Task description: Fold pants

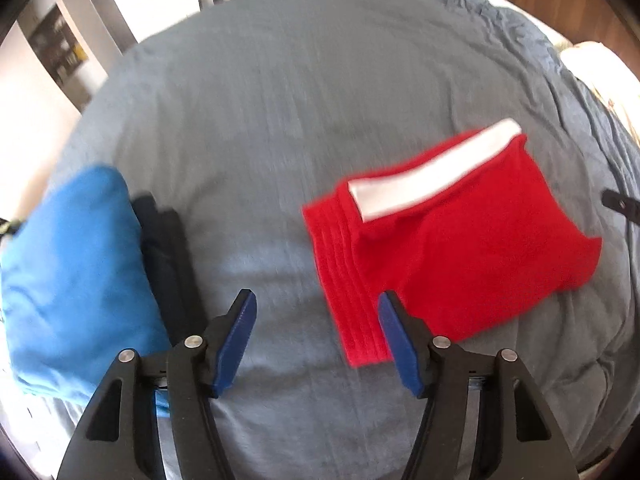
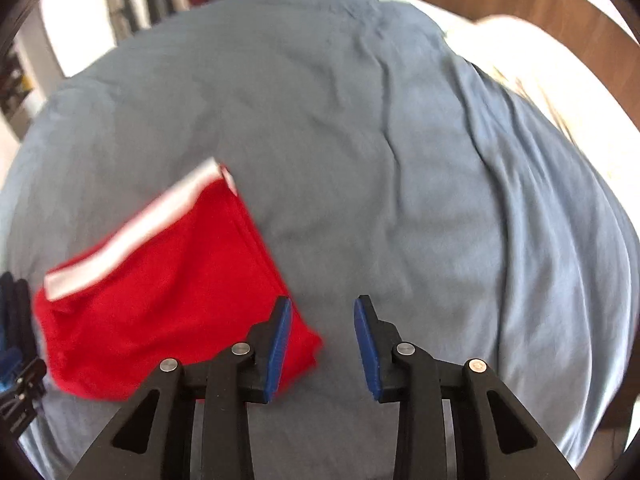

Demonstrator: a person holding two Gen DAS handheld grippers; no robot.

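Red pants point(image 1: 452, 240) lie folded into a compact packet on the grey-blue bedspread point(image 1: 280, 100), white waistband stripe along the far edge — at about 2 o'clock from the left gripper point(image 1: 316, 312) and 10 o'clock from the right gripper point(image 2: 322, 320). Both grippers are released: the blue pads stand apart with only bedding between them, and neither pinches cloth, though each has one finger passing in front of a near corner of the packet.

The fold looks done, so the step in hand is, I judge, letting go cleanly. Lift straight off with the jaws wide so no pad drags a layer open; if the near right corner looks loose, press it flat rather than re-gripping.

Only the left wrist view shows the folded blue garment point(image 1: 76, 280) and a dark one point(image 1: 166, 248) beside it at 9 o'clock — likely the finished pile. The right wrist view instead shows the rumpled bedspread folds point(image 2: 540, 200) and a pale pillow point(image 2: 532, 64) toward 2 o'clock.
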